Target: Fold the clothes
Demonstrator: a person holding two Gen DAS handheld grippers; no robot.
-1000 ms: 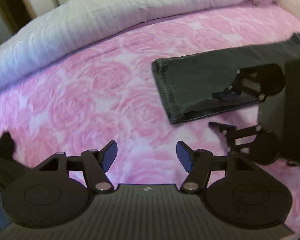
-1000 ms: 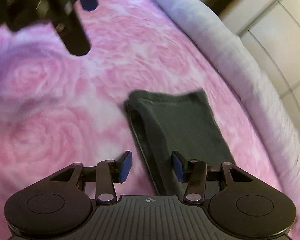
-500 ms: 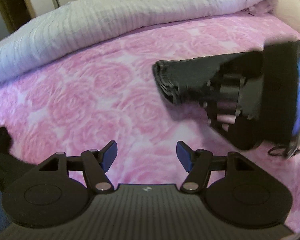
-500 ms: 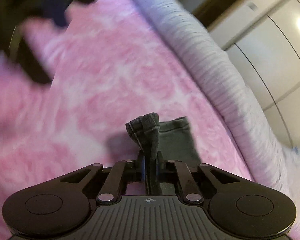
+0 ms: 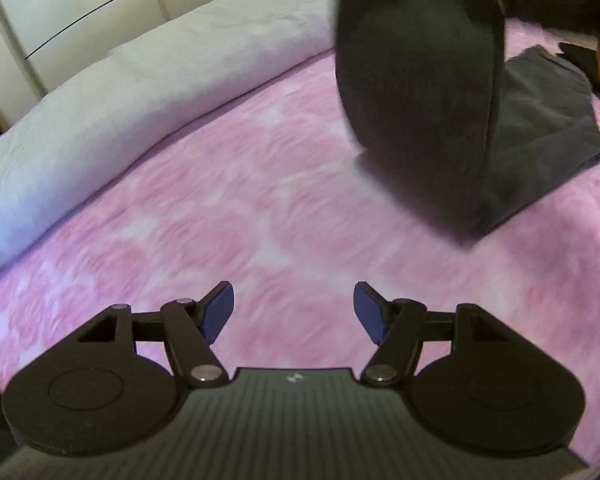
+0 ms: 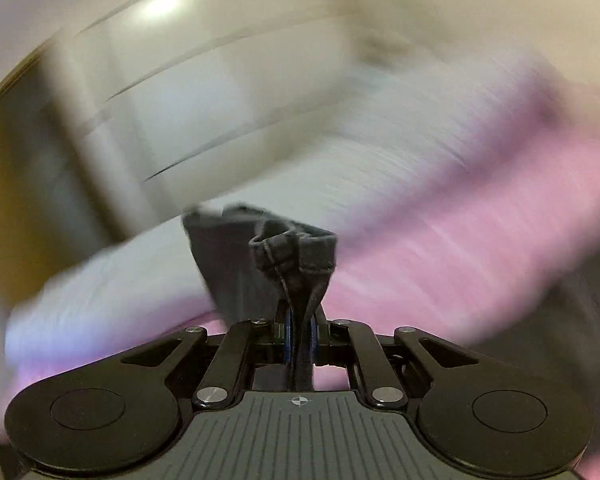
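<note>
A dark grey garment (image 5: 540, 120) lies on the pink rose-patterned bed cover (image 5: 260, 200), with one end lifted up at the upper right of the left wrist view (image 5: 416, 60). My right gripper (image 6: 299, 332) is shut on the garment's hemmed end (image 6: 292, 252), which bunches up above the blue pads. My left gripper (image 5: 294, 312) is open and empty, low over the pink cover, left of and nearer than the garment.
A rolled grey-white quilt (image 5: 140, 92) runs along the far side of the bed. White wardrobe doors (image 5: 80, 8) stand behind it. The right wrist view is heavily motion-blurred and shows the quilt (image 6: 340, 168) and wardrobe (image 6: 180, 80).
My right gripper closed on the garment's end and has lifted it up and swung it over, away from the bed surface. My left gripper stayed open and shifted its aim to the left.
</note>
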